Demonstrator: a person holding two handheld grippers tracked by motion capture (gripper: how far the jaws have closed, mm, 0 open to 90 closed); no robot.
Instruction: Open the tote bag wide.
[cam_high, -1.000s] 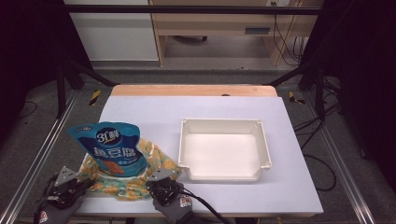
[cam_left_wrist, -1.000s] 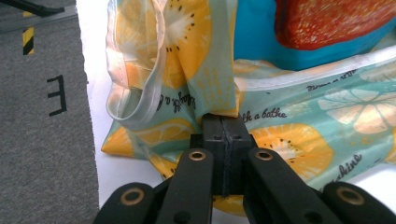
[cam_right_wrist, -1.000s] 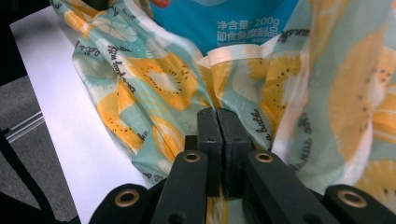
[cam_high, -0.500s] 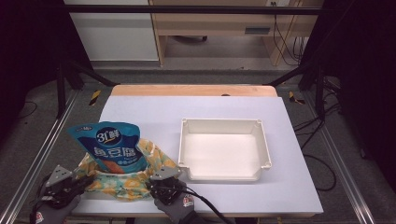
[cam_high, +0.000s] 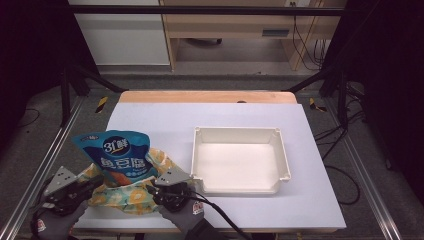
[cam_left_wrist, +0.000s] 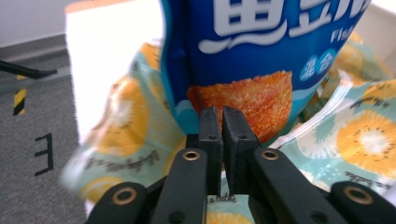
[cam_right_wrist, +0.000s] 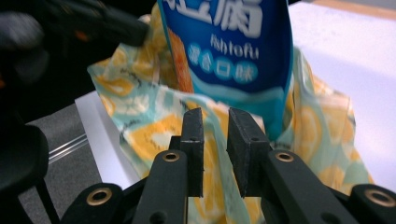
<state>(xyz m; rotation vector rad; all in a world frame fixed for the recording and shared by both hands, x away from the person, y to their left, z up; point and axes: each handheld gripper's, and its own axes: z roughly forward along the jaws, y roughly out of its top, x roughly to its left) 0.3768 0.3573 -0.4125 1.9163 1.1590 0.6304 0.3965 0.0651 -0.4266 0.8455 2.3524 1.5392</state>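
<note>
Here both gloved hands sit low at the bench's (cam_high: 310, 150) near edge. The left gripper (cam_high: 82, 187) is clamped on the orange-print bag (cam_high: 125, 197); the right gripper (cam_high: 162, 189) has just been easing apart, bag cloth between its jaws. A blue snack pouch (cam_high: 117, 155) stands inside. The white tray (cam_high: 240, 162) lies just beside, open bench beyond.

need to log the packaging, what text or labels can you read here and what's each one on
"3i鲜": top of the blue snack pouch, high view.
"鱼豆腐": large white characters on the same pouch.
"fish tofu": under those characters, right gripper view.
"混合口味": pale dots below that.
"a bathe": small and uncertain, on the orange-print bag.
Other small print is too blurred to read.
</note>
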